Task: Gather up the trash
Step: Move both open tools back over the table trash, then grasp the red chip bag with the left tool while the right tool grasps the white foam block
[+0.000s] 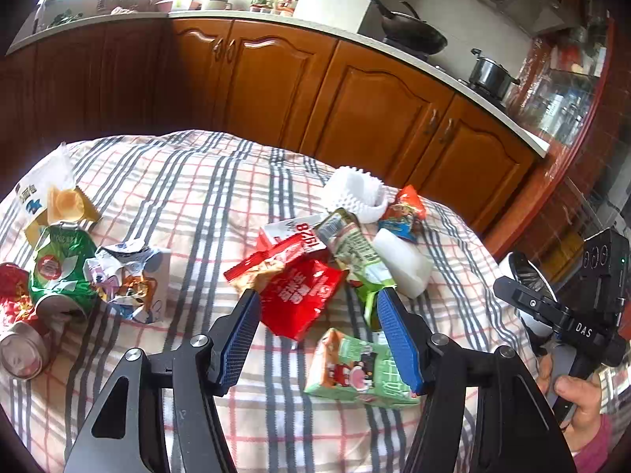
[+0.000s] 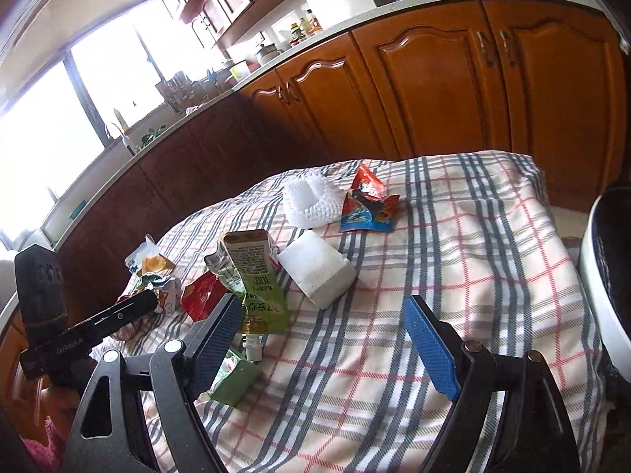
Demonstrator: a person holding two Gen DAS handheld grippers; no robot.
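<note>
Trash lies scattered on a plaid tablecloth (image 1: 189,197). My left gripper (image 1: 319,295) is open and empty, just above a red snack bag (image 1: 303,295) and a flattened green carton (image 1: 355,370). A green drink pouch (image 1: 355,248), a white foam block (image 1: 402,264), a white foam net (image 1: 355,193) and an orange-blue wrapper (image 1: 406,209) lie beyond it. My right gripper (image 2: 323,303) is open and empty over bare cloth, near the foam block (image 2: 319,268) and the green pouch (image 2: 256,276). The wrapper (image 2: 366,205) and the foam net (image 2: 311,201) lie farther back.
More crushed packets (image 1: 63,264), a crumpled cartoon carton (image 1: 134,280) and a can (image 1: 19,351) lie at the left. A white bin with a black liner (image 2: 607,276) stands off the table's right edge. Wooden kitchen cabinets (image 1: 355,94) run behind the table.
</note>
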